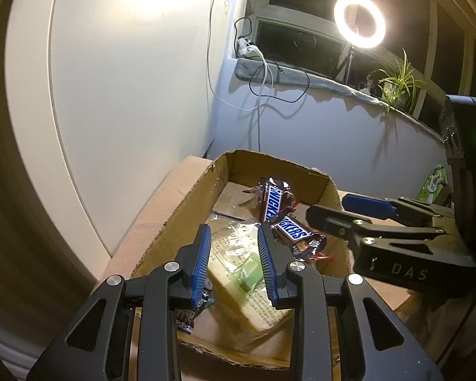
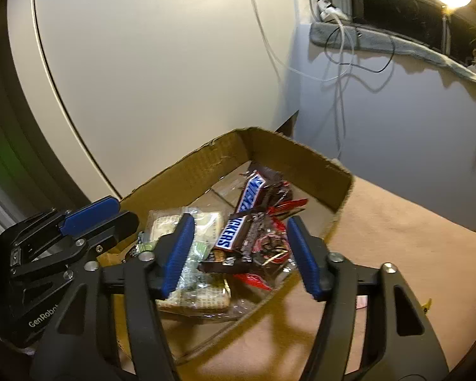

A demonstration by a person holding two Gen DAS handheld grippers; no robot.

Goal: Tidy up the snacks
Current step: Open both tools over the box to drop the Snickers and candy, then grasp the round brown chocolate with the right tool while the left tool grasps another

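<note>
Both grippers hover over open cardboard box [image 1: 187, 209] of snacks on table [image 2: 396, 254].

Left gripper [image 1: 234, 260]: jaws narrowly apart, nothing pinched, a clear-wrapped cracker pack [image 1: 238, 282] lying below the gap. Right gripper [image 2: 239, 254]: jaws wide, gripping nothing, above the Snickers bars [image 2: 230, 233] and red wrappers [image 2: 254, 281]. Two Snickers lie mid-box, one leaning on the other, cracker pack just beside them at near end. Ring light [image 1: 359, 21] on the windowsill.
</note>
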